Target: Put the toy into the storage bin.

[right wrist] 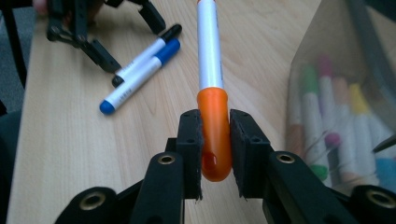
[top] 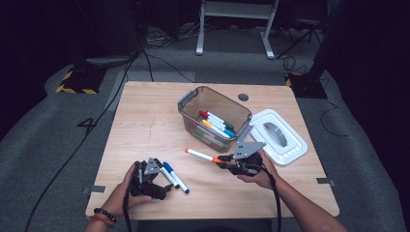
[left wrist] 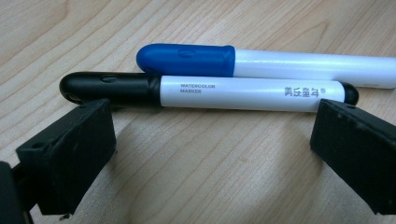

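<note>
Orange-capped white marker (right wrist: 212, 93) clamped by its cap, apparently clear of the table.

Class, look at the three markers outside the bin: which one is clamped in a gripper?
The orange-capped marker: the right gripper pinches its cap. The black-capped marker and blue-capped marker lie loose side by side on the table.

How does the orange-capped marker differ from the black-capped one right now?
The orange-capped marker is clamped by its cap in the right gripper; the black-capped marker lies loose on the table, between the left gripper's open jaws. The black-capped one lies against a blue-capped marker; the orange-capped one has no neighbour. Both have white barrels.
</note>
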`<state>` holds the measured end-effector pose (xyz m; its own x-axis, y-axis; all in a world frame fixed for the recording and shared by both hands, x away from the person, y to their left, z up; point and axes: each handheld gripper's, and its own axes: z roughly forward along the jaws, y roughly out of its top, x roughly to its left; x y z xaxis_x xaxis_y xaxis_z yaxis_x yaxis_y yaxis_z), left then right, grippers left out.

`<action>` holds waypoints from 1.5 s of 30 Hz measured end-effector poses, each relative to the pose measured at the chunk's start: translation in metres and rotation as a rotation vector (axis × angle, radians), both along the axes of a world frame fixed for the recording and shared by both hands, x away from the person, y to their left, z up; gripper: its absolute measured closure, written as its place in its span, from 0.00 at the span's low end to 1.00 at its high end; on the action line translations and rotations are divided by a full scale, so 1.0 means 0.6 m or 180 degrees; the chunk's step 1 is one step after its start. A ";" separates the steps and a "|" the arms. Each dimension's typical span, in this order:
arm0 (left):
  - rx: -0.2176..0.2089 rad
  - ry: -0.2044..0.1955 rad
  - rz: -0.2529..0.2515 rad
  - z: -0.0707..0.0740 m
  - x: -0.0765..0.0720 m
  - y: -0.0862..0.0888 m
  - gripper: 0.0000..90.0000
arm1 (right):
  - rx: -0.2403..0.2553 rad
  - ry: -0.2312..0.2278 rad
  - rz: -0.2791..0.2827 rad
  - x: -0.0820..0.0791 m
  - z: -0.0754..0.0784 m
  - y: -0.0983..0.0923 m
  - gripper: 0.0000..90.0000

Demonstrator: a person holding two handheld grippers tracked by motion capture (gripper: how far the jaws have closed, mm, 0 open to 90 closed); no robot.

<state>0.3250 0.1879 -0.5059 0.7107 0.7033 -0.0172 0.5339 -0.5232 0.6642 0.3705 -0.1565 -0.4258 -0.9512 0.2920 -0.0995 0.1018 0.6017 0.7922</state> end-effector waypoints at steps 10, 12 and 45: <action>0.0001 -0.0001 0.0004 0.000 0.000 0.000 0.01 | 0.0268 -0.0252 -0.0166 0.005 0.083 -0.046 0.84; 0.0001 -0.0001 0.0004 0.000 0.000 0.000 0.01 | 0.0259 -0.0302 -0.0208 0.012 0.096 -0.053 0.84; -0.0002 0.0002 -0.0012 0.000 0.001 0.000 0.00 | -0.0489 0.0195 -0.0640 0.215 0.079 0.033 0.84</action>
